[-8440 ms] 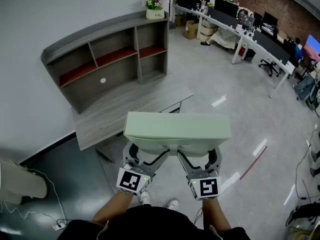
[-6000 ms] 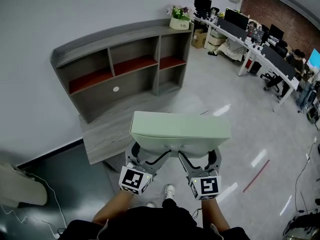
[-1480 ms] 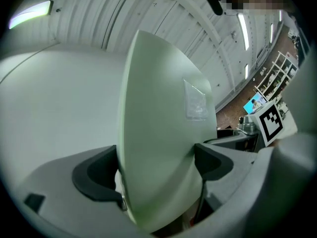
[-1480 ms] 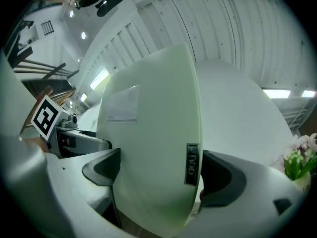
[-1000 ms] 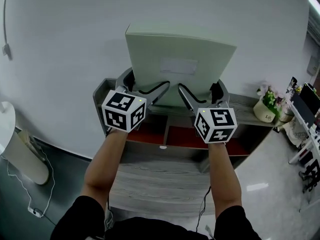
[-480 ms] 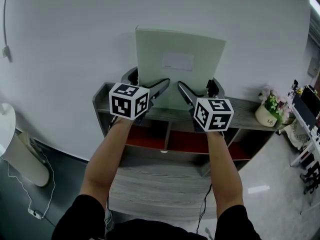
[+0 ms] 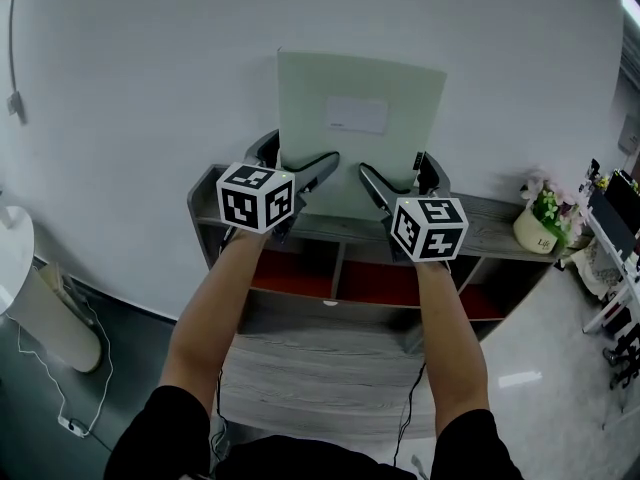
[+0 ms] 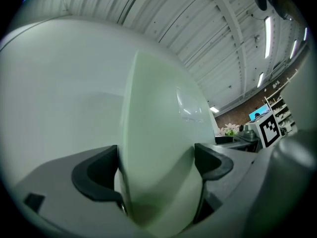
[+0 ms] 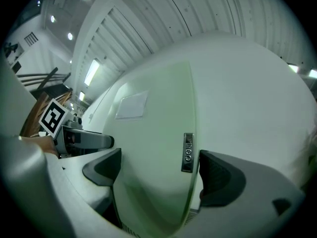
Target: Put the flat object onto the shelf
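The left tongs (image 7: 300, 171) and right tongs (image 7: 395, 180) each clench the bottom edge of the panel (image 7: 360, 118) — upright, long axis vertical, directly above them — over the shelf (image 7: 492, 230) top, near the wall.

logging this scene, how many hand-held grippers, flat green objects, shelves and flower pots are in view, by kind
hand-held grippers: 2 (left hand-held gripper, right hand-held gripper)
flat green object: 1
shelf: 1
flower pot: 1
total: 5
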`<state>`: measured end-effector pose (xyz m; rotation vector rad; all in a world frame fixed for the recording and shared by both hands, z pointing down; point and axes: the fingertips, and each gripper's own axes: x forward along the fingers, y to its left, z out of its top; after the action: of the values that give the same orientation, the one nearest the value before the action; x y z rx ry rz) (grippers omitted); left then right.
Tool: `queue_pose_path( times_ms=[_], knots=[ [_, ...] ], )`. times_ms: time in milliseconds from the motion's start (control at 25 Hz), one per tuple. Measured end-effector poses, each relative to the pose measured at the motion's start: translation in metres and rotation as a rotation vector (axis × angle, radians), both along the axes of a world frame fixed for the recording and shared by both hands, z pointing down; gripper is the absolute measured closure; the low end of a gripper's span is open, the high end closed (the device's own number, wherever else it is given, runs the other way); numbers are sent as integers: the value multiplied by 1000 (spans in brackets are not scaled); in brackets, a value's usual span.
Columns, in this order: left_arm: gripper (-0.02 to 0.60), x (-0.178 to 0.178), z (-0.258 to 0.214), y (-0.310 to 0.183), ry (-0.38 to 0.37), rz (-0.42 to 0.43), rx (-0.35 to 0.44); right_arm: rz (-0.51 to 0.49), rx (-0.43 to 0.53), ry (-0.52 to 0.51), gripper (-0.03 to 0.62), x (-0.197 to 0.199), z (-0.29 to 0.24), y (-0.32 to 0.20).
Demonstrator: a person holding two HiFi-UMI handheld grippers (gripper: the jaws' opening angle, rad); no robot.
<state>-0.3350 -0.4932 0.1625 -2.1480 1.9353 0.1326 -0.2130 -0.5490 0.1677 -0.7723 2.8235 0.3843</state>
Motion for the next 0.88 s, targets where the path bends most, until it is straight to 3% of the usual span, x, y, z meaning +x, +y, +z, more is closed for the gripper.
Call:
queue_pose_path(
  times_ms=[560, 880],
  knots=[
    [103, -5, 6, 10, 2, -58, 9, 2, 4, 18, 115, 4, 9, 3],
    [104, 13, 9, 46, -29, -114, 81, 11, 60, -32, 117, 31, 8, 38]
  ],
)
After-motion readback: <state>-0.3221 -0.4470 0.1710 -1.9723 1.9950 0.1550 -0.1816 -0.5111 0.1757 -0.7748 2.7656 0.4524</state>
